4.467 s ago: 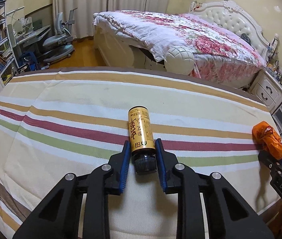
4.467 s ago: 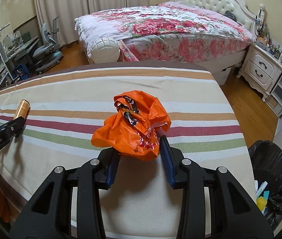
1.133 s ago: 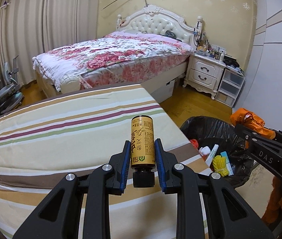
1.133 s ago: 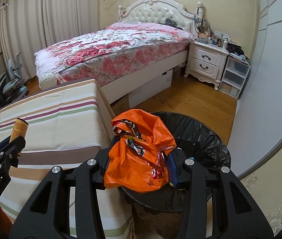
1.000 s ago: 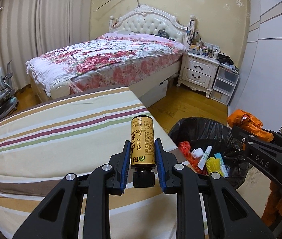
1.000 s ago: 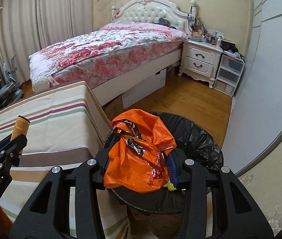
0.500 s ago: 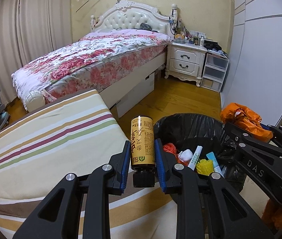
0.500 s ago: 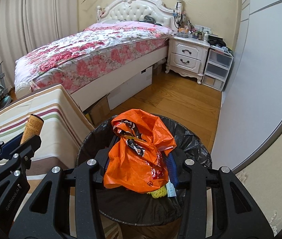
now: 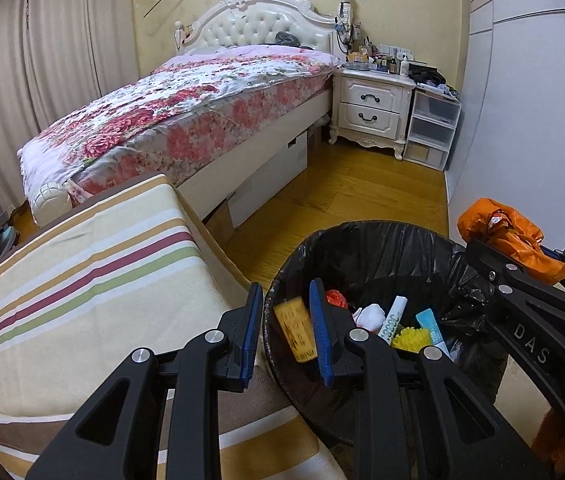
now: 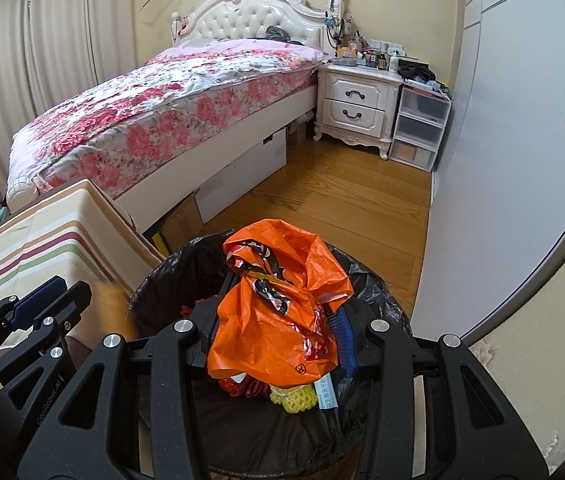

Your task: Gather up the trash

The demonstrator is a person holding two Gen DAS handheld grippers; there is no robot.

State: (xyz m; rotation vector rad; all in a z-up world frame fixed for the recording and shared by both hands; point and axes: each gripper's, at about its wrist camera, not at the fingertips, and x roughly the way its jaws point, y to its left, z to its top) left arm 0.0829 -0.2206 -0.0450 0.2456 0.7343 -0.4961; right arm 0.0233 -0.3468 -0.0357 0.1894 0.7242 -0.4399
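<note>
A: Where do things stand with the left claw (image 9: 286, 332)?

B: Its jaws are parted. The gold bottle (image 9: 295, 334) sits blurred between them at lower centre of the left view, touching neither pad as far as I can tell. I judge it to be dropping into the black-lined trash bin (image 9: 366, 236).

A: And the right claw (image 10: 278, 334)?

B: Clenched on the orange plastic bag (image 10: 282, 304), which hangs over the bin's mouth at centre of the right view.

A: So how should the drop go?

B: I'd keep the left claw wide and level above the rim so the bottle falls clean, then draw it aside toward the striped worktop (image 9: 74, 280). The bag is light and crumpled, so it may cling to a pad. Open the right claw fully, well inside the rim.

A: What does each camera give you alone?

B: The left view shows the bin's contents plainly: a white tube, a yellow scrubber, something red. It also catches the bag from the side at right of frame. The right view hides most of that behind the bag, and the bottle is only an orange smear at lower left.
</note>
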